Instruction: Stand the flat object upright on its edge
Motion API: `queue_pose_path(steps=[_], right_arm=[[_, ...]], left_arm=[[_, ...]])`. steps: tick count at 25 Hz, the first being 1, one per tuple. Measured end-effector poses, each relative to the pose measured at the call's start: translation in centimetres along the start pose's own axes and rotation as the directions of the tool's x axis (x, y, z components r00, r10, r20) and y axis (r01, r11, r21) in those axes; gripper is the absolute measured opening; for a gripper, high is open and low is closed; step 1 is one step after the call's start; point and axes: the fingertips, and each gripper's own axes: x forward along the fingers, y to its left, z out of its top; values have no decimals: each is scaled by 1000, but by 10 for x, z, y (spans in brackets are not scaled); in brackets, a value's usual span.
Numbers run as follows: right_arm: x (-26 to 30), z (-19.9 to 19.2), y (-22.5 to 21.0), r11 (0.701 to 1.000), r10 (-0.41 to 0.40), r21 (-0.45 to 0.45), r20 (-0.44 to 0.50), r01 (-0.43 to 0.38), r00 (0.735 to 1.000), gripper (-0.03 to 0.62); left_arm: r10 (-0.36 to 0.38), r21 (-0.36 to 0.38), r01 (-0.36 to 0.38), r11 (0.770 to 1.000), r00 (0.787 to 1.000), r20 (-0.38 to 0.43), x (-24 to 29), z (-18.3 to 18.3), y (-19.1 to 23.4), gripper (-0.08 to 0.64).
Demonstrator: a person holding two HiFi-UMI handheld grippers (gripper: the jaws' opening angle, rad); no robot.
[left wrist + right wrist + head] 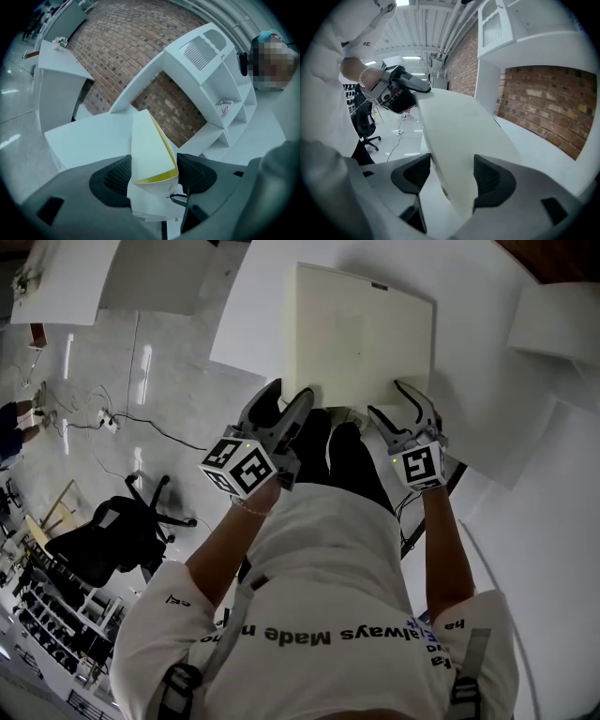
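Fingers of your left gripper (289, 397) and right gripper (392, 401) clamp the near edge of the flat box (366, 334); lift unevenly and it may twist free, slapping the surface (487, 381).

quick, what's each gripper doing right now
left gripper: closed on the edge of the cream board
right gripper: closed on the same board, further along that edge
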Motion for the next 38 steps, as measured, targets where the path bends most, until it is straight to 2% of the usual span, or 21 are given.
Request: queue_pose_path(steps=[5,10,15,24,29,34,38], right_arm=[[14,17,-11,995,4,104,94,-14,996,290],[30,32,-22,986,-2,166,148,-23,989,288],[45,42,-36,976,-11,217,196,-33,981,288],[89,79,-63,956,-4,282,281,-79,960,285],[116,98,-77,948,-1,304,310,-98,951,281],[138,112,-99,945,9,306,327,-115,945,272],[161,125,-118,943,6,312,338,-118,941,272]], left_arm=[[26,121,-35,992,997,73,5,36,-13,307],[41,210,-64,975,993,115,13,64,-20,307],[49,307,-95,947,987,153,24,91,-29,305],[51,468,-148,871,976,214,46,151,-37,304],[46,556,-170,814,972,230,60,182,-40,302],[43,622,-187,760,970,239,83,209,-45,299],[41,657,-201,727,967,251,101,233,-41,299]])
